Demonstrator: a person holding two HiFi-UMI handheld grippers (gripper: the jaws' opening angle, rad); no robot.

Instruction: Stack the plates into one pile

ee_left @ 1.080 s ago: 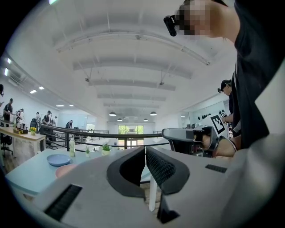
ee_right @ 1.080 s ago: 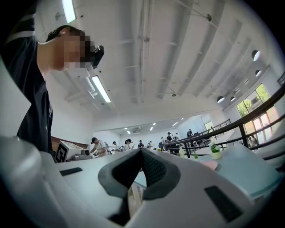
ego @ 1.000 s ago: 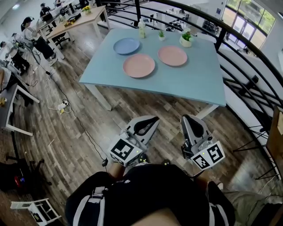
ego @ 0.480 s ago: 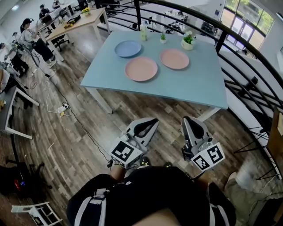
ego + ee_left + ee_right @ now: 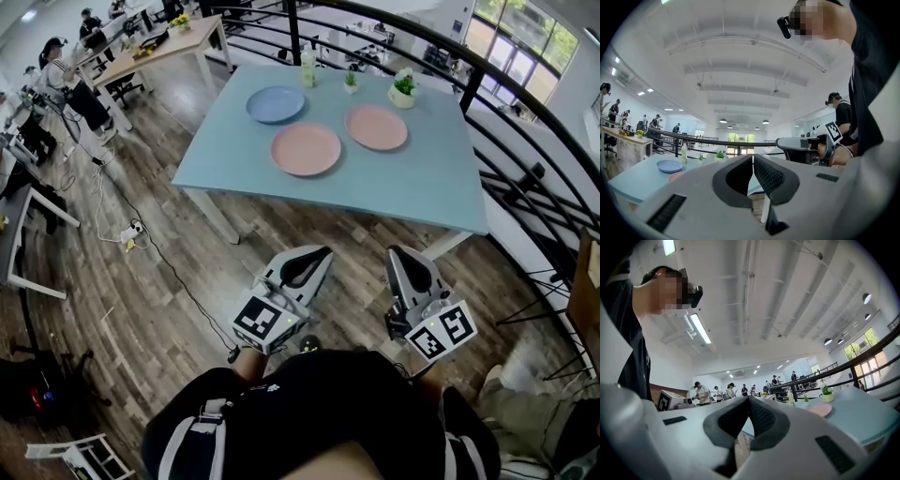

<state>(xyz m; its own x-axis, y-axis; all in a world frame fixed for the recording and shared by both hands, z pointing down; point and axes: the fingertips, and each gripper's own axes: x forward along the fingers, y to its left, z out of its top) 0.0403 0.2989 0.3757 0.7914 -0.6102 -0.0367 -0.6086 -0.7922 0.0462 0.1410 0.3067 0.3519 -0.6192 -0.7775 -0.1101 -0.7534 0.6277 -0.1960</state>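
Pink plates (image 5: 306, 148) (image 5: 376, 127) and a blue plate (image 5: 275, 104) lie far ahead of both closed, empty jaws (left gripper (image 5: 322, 252), right gripper (image 5: 401, 251)); unopened on arrival, they would likely shove rims.

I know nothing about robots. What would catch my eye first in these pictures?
Three round plates lie apart on the pale blue table: a blue plate at the far left, a middle pink plate nearest the person, and a right pink plate. In the foreground, short of the table, the person holds the white left gripper and white right gripper side by side, both shut and empty.
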